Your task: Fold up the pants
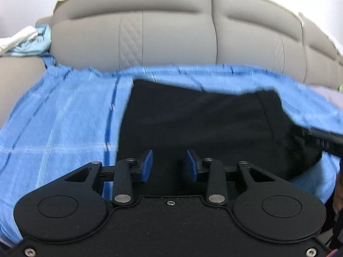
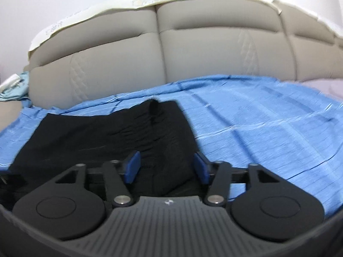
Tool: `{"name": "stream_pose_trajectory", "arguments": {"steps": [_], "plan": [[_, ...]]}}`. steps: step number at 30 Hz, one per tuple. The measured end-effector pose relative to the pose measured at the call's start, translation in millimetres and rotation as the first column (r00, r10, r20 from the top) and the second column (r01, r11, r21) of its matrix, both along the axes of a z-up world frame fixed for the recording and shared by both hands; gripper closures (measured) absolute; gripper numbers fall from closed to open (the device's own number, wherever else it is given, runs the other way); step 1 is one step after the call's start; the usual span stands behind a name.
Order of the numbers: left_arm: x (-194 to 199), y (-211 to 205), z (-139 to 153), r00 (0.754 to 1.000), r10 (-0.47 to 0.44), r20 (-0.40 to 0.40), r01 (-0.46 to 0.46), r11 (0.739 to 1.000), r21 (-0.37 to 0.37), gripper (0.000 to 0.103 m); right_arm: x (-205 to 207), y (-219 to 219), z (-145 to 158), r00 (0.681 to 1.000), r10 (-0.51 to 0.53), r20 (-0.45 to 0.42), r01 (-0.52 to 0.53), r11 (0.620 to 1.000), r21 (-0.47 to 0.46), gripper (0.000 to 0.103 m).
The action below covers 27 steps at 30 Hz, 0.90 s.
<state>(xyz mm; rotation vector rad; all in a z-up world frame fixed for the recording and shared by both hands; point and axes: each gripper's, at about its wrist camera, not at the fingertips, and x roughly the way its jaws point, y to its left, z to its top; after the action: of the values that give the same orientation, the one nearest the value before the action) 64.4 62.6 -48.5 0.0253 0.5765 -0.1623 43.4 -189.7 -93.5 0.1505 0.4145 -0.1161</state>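
Note:
Black pants (image 1: pixel 193 120) lie folded into a flat, roughly rectangular stack on a blue checked sheet (image 1: pixel 64 115). My left gripper (image 1: pixel 169 165) is open and empty, just above the near edge of the pants. In the right wrist view the pants (image 2: pixel 111 132) fill the left and middle. My right gripper (image 2: pixel 166 167) is open and empty over the pants' wrinkled right part, near their right edge. The right gripper's body shows at the right edge of the left wrist view (image 1: pixel 321 139).
A beige padded sofa back (image 1: pixel 171 38) rises behind the sheet (image 2: pixel 268 117). Light blue and white cloth (image 1: pixel 23 40) is bunched at the far left on the sofa arm. A pale lilac surface (image 2: pixel 325 87) shows at the far right.

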Motion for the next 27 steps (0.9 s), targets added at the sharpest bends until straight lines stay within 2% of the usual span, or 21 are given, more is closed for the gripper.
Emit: {"name": "stream_pose_trajectory", "arguments": {"steps": [3,6,9,13,14,16,17,18,22,27], "plan": [[18.7,6.3,20.8,0.999,0.0,0.05,0.001,1.0,-0.01,0.066,-0.1,-4.3,12.5,0.999,-0.028,0.04,0.031,0.997,-0.066,0.026],[50.5,-2.4,31.6,0.995,-0.019,0.101,0.014,0.999,0.043,0.066,16.8,-9.0,27.0,0.998,0.037,0.056,-0.034,0.999,-0.041,0.022],[88.2,-14.3,29.8,0.995,-0.03,0.1,0.025,0.998,0.054,0.07,43.3,-1.7,32.8,0.989,0.14,0.039,-0.139,0.99,-0.027,0.022],[133.6,-27.5,10.6,0.997,-0.032,0.069,0.028,0.998,0.062,0.073,81.0,12.2,26.0,0.976,0.217,0.003,-0.216,0.975,-0.05,0.022],[143.4,-29.4,4.5,0.998,-0.022,0.057,0.018,0.997,0.069,0.074,89.3,16.7,21.6,0.976,0.218,-0.008,-0.218,0.974,-0.067,0.022],[159.0,-31.0,-7.3,0.999,0.01,0.039,-0.012,0.997,0.07,0.075,100.0,21.2,14.1,0.98,0.196,-0.03,-0.198,0.974,-0.114,0.031],[164.7,-29.6,-12.3,0.999,0.025,0.035,-0.027,0.998,0.061,0.075,103.0,22.1,10.1,0.983,0.18,-0.031,-0.183,0.973,-0.139,0.039],[169.1,-27.2,-17.6,0.998,0.045,0.034,-0.046,0.998,0.045,0.075,104.9,21.8,6.4,0.987,0.16,-0.026,-0.162,0.974,-0.16,0.041],[175.4,-24.5,-27.6,0.996,0.08,0.036,-0.081,0.997,0.019,0.077,104.6,23.1,-2.0,0.995,0.1,0.016,-0.094,0.971,-0.221,0.041],[178.5,-31.2,-30.4,0.996,0.077,0.036,-0.079,0.995,0.059,0.075,107.1,23.4,-5.3,0.998,0.063,0.027,-0.055,0.969,-0.241,0.041]]}}
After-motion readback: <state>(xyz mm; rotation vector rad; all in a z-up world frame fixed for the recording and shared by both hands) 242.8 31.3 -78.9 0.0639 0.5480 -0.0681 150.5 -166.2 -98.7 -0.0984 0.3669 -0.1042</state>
